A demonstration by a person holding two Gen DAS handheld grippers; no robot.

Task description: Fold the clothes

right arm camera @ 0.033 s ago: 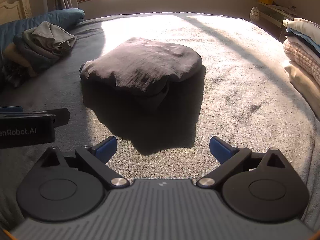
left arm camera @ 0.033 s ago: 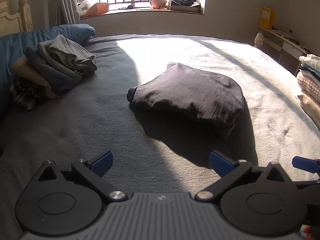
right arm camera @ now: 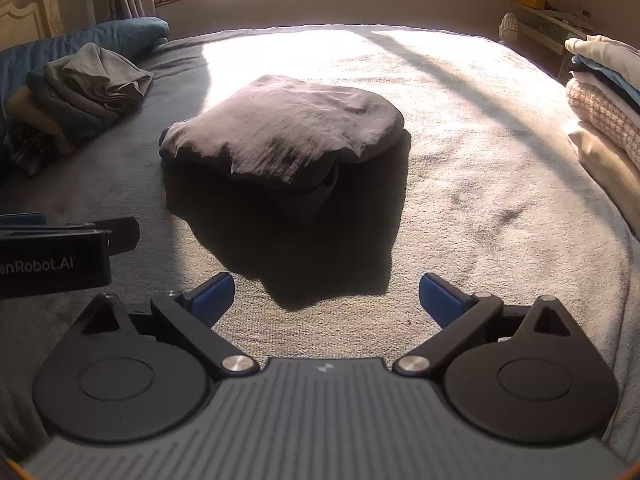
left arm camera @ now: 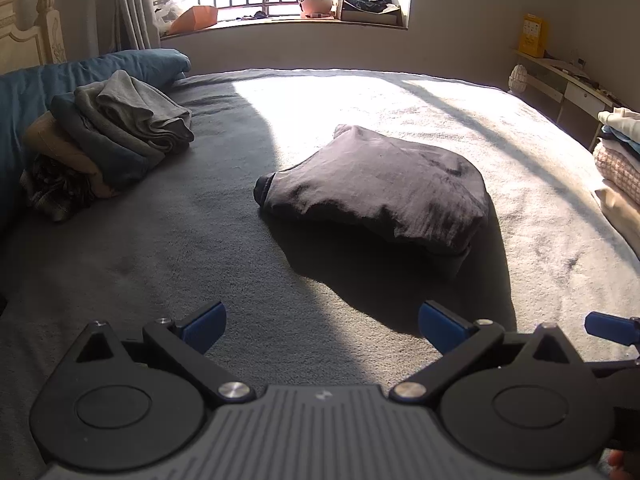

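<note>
A dark grey garment (left arm camera: pixel 380 184) lies folded into a thick bundle in the middle of the bed, half in sunlight; the right wrist view shows the garment (right arm camera: pixel 288 136) straight ahead. My left gripper (left arm camera: pixel 322 322) is open over bare blanket, short of the bundle and apart from it. My right gripper (right arm camera: pixel 326 294) is also open with nothing between its blue pads (right arm camera: pixel 438 294). It hovers in front of the bundle's shadow. The two grippers are side by side: the left gripper's body (right arm camera: pixel 56 256) shows at the left edge of the right wrist view.
A heap of unfolded clothes (left arm camera: pixel 116 136) lies at the left beside a blue pillow (left arm camera: pixel 132 64). A neat stack of folded clothes (right arm camera: pixel 604 92) sits at the bed's right edge. The grey blanket (left arm camera: pixel 400 96) covers the bed. A windowsill (left arm camera: pixel 280 24) and a desk (left arm camera: pixel 560 76) stand beyond.
</note>
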